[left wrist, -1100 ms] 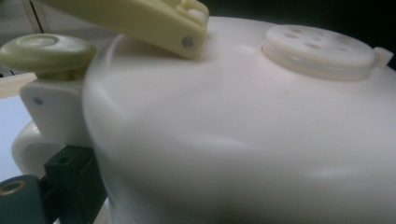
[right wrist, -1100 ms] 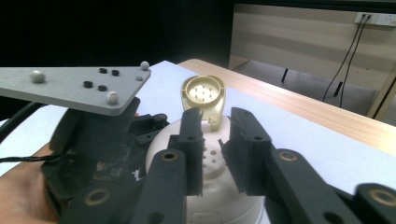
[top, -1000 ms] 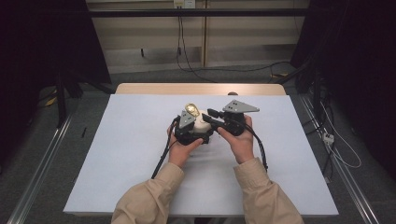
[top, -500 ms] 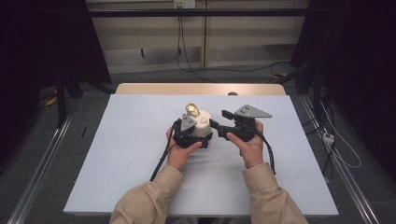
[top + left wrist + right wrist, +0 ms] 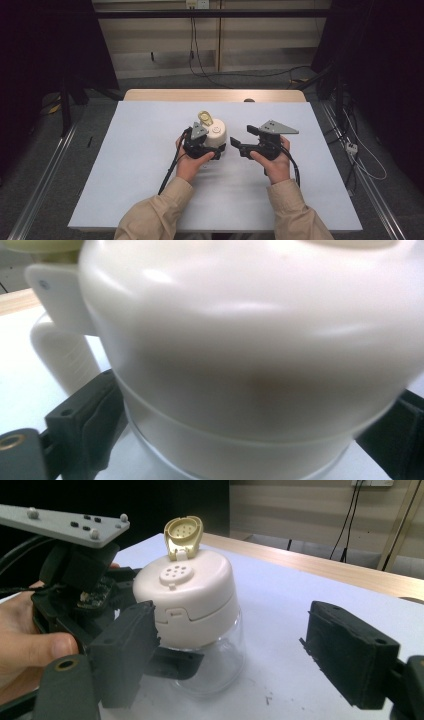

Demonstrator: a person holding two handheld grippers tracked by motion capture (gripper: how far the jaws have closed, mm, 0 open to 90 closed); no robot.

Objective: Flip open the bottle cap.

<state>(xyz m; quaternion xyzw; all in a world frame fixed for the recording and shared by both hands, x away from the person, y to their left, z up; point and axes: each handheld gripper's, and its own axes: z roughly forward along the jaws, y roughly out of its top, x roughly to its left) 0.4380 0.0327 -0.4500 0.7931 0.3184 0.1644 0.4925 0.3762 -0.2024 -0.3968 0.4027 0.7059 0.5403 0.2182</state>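
While upright, jar (image 5: 216, 139) lid up | left fingers (image 5: 212, 150) clamp it | right fingers (image 5: 235, 145) just opened, empty

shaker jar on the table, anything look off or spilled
Nothing spilled. The jar stands upright on the table, held by the left gripper. Its yellow flap is flipped up, leaving the shaker holes uncovered. The right gripper is open, apart from the jar.
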